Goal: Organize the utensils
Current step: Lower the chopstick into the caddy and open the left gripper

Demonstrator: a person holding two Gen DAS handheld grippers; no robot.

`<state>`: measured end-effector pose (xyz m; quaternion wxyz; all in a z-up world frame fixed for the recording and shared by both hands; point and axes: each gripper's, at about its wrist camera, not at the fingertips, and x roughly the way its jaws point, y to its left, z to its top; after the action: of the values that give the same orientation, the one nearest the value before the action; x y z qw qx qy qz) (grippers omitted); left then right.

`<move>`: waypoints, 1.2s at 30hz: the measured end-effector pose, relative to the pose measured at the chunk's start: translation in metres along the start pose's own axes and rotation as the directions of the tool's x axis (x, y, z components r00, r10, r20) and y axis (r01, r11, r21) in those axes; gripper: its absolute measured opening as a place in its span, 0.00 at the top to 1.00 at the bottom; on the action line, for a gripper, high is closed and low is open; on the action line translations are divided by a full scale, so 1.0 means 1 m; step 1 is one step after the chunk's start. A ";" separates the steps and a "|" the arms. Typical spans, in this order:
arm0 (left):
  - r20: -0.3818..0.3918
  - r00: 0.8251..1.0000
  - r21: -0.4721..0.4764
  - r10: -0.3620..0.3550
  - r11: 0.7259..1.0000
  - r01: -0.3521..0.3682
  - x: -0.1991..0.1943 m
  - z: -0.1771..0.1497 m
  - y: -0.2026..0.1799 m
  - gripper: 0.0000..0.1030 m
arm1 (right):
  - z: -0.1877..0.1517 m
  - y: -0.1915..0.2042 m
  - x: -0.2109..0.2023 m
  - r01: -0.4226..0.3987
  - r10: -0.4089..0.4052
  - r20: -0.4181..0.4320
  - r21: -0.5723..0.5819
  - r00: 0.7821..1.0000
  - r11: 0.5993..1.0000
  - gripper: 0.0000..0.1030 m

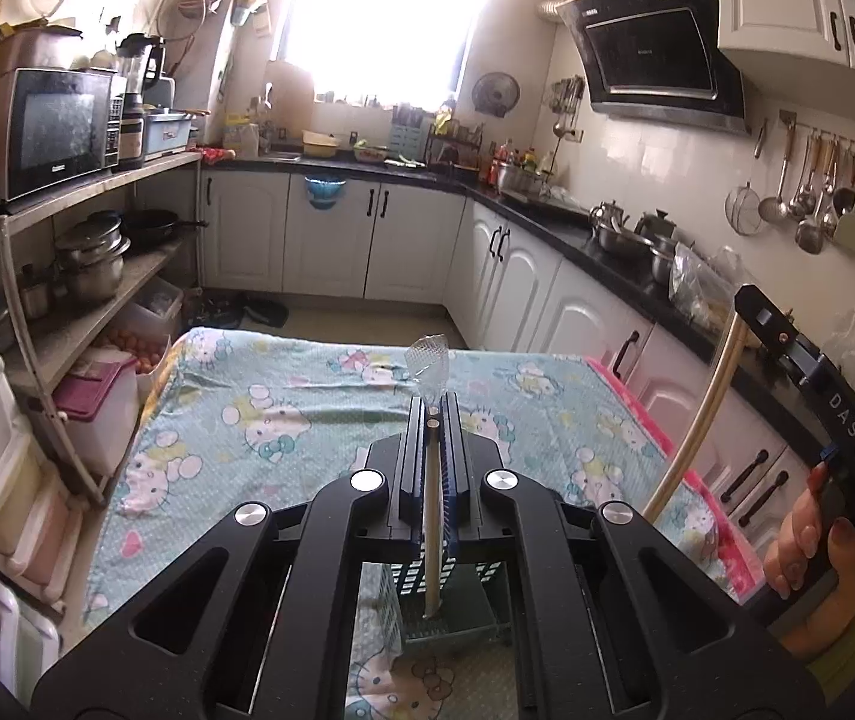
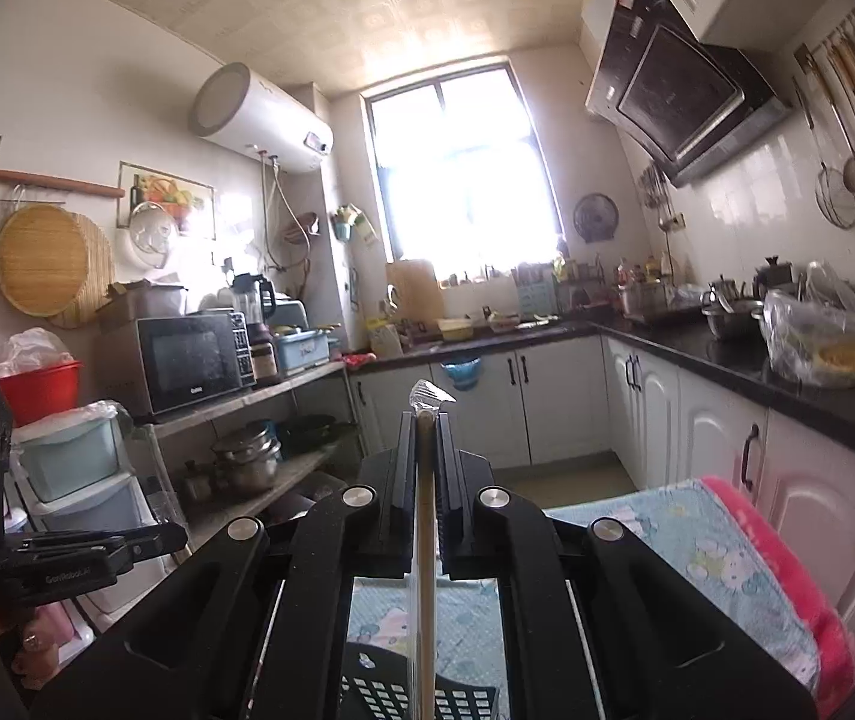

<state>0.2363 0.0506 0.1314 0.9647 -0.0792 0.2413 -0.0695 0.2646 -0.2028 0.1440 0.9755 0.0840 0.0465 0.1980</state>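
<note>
Currently | left gripper (image 1: 434, 405) jaws pinch a wrapped chopstick (image 1: 432, 516), tip over the near basket (image 1: 427, 606) | right gripper (image 2: 426, 420) jaws pinch another chopstick (image 2: 425, 540) | risk: slick wrapper slips, stick misses slot.

The left gripper (image 1: 434, 414) is seen with its fingers (image 1: 412, 450) closed together on a thin stick, pitched somewhat downward. The right gripper (image 2: 426, 426) is held about level, its fingers (image 2: 404, 468) likewise clamped on a thin stick. In the left wrist view, the right hand (image 1: 817, 546) is observed wrapped around its gripper's handle, nails painted dark.
</note>
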 end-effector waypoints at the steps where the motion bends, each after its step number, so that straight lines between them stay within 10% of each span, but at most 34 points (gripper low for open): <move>1: -0.006 1.000 0.001 -0.002 1.000 0.002 0.003 -0.002 0.000 0.98 | -0.002 0.000 0.001 0.004 -0.004 -0.003 0.001 1.000 1.000 0.94; 23: -0.077 0.997 -0.009 0.004 1.000 -0.005 0.028 -0.029 0.009 0.98 | -0.040 -0.001 0.019 0.031 -0.026 -0.094 0.047 0.995 0.998 0.93; 36: -0.113 0.993 0.000 -0.031 1.000 0.032 0.037 -0.040 0.020 0.95 | -0.053 0.006 0.009 0.066 -0.058 -0.152 0.050 0.987 0.997 0.67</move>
<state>0.2514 0.0589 0.0759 0.9484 -0.0782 0.2940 -0.0893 0.2644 -0.1860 0.0924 0.9723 0.0939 0.1277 0.1718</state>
